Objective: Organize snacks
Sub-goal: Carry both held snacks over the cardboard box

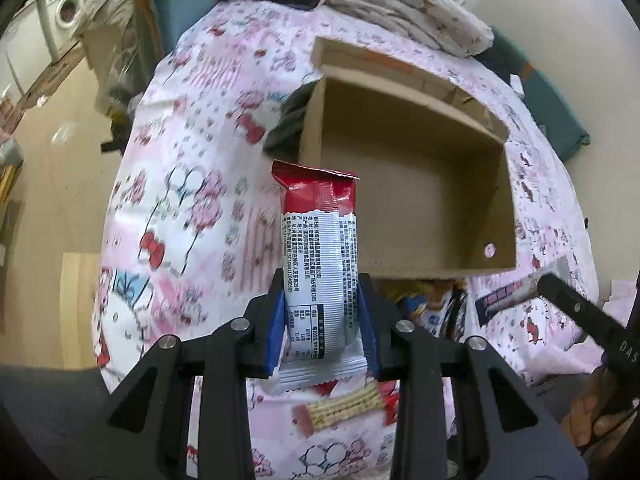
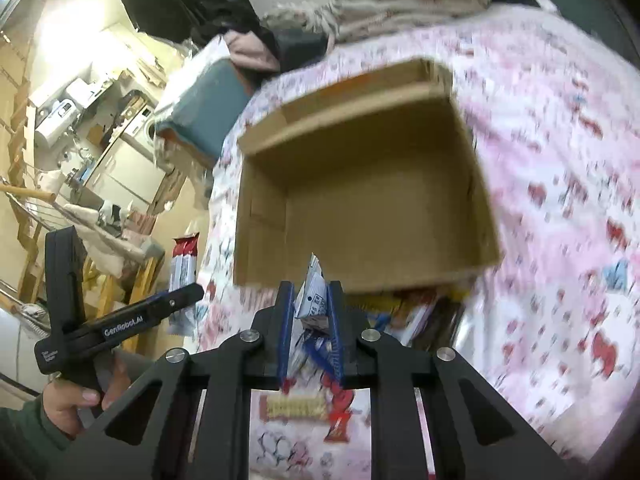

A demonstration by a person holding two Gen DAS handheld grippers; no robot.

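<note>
Red-and-white wafer packet (image 1: 320, 248) stood upright between the blue pads of the left gripper (image 1: 322, 320), jaws closed down to the packet's width, nutrition label facing the lens. Sat at 6 o'clock of the cardboard box (image 1: 496, 216), near its front wall and not yet over the opening. Pinched likewise in the right gripper (image 2: 310, 312): a small white-and-blue sachet (image 2: 314, 300), crumpled, jaws nearly together around it, also short of the front wall at 6 o'clock. Seemed bare inside, that box, with flaps folded outward at 12 o'clock.

Lay on the pink cartoon-print bedspread (image 1: 192, 184) more stock: a loose wafer bar (image 1: 344, 404) at 6 o'clock under the left gripper, and a heap of mixed packets (image 1: 436, 304) pressed against the front wall outside the box.

Probably the carrying-over step, both loads due inside. Best done by lifting each packet clear above the front wall before going forward, since a tall, soft wrapper could catch on the rim and fold. Worth releasing low and to separate sides, left load toward 9 o'clock, right toward 3, to keep the grippers from colliding. Soft bedding underneath: box likely to shift if nudged.
</note>
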